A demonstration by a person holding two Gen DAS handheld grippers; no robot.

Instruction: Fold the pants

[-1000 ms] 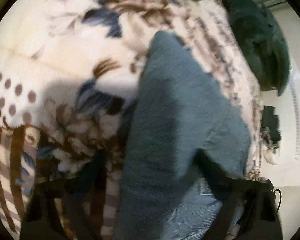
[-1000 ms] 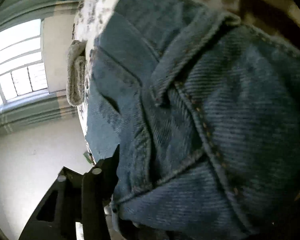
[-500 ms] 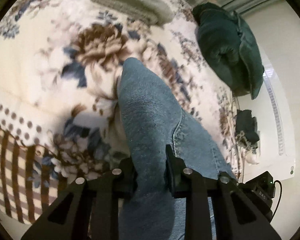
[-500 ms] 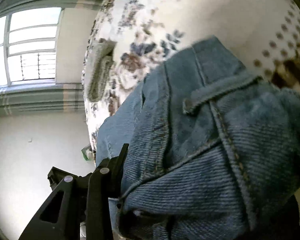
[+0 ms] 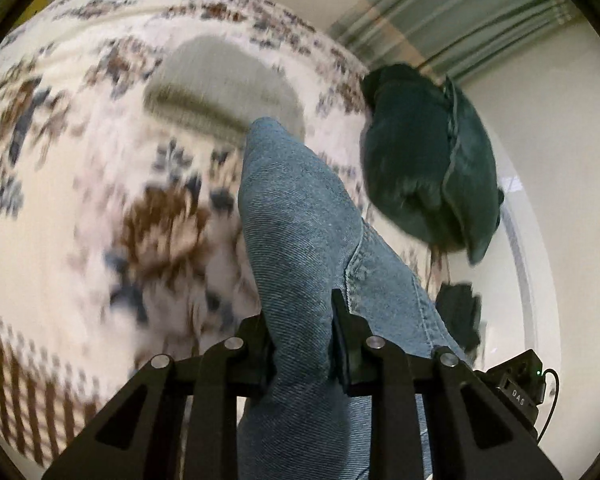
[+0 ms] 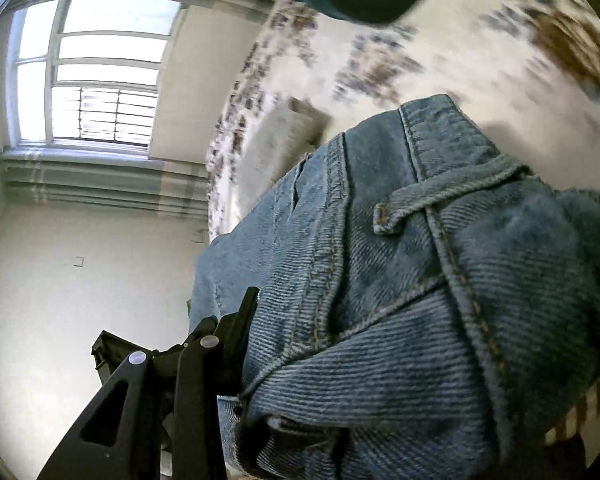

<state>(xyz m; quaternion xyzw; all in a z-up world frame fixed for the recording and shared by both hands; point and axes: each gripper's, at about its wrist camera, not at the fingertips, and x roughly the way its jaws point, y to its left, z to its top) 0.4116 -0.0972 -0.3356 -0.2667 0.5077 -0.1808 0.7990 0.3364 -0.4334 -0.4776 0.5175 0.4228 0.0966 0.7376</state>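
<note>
The pants are blue denim jeans. In the left wrist view a bunched fold of the jeans (image 5: 300, 240) stands up between my two black fingers. My left gripper (image 5: 300, 344) is shut on it, raised above the floral blanket. In the right wrist view the jeans' waistband with a belt loop (image 6: 420, 280) fills the lower right. My right gripper (image 6: 320, 344) is shut on this part. Only its left finger (image 6: 236, 336) shows; denim hides the other.
A cream floral blanket (image 5: 100, 160) covers the bed. A folded grey-green towel (image 5: 220, 88) lies on it farther off. A dark green cushion (image 5: 428, 160) sits at the bed's right edge. A window (image 6: 92, 72) and white wall lie beyond the bed.
Both grippers have lifted with the jeans, away from the blanket. More of the bed, the towel, the cushion and the room has come into view. The background is blurred by motion.
</note>
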